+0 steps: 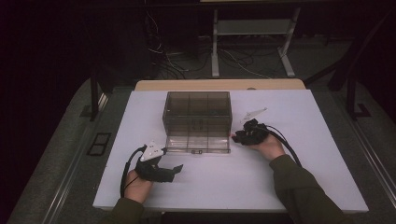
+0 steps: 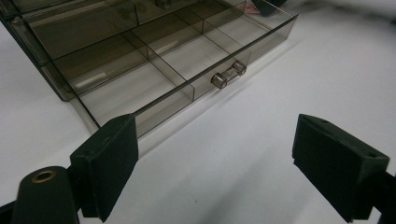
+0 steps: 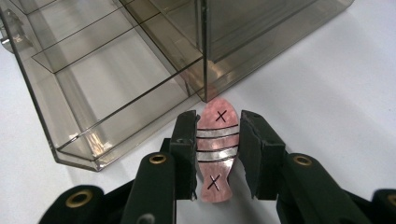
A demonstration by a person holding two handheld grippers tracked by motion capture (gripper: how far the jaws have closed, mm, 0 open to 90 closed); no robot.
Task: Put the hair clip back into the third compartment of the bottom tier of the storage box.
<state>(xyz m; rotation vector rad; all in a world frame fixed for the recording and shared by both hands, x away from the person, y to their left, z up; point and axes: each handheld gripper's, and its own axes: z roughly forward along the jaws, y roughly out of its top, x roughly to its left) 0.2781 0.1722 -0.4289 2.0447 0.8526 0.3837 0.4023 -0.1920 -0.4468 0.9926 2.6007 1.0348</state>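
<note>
A smoky clear drawer box (image 1: 197, 109) stands mid-table with its bottom drawer (image 1: 198, 142) pulled out toward me. The drawer (image 2: 187, 93) is split into several compartments, all bare, and carries a clear bar handle (image 2: 229, 73). My right gripper (image 1: 238, 136) lies at the drawer's right front corner. In its own view the right gripper (image 3: 218, 116) is shut on a pink fish-shaped piece (image 3: 216, 149) with silver stripes and two black crosses, held just over the table beside the drawer (image 3: 116, 79). My left gripper (image 1: 170, 161) rests at the drawer's front left. Its jaws (image 2: 215, 135) stand wide open around nothing.
The white table top (image 1: 233, 186) has free room in front of the box and on both sides. Behind the table are a wooden edge (image 1: 219, 85), cables and a metal frame on the dark floor.
</note>
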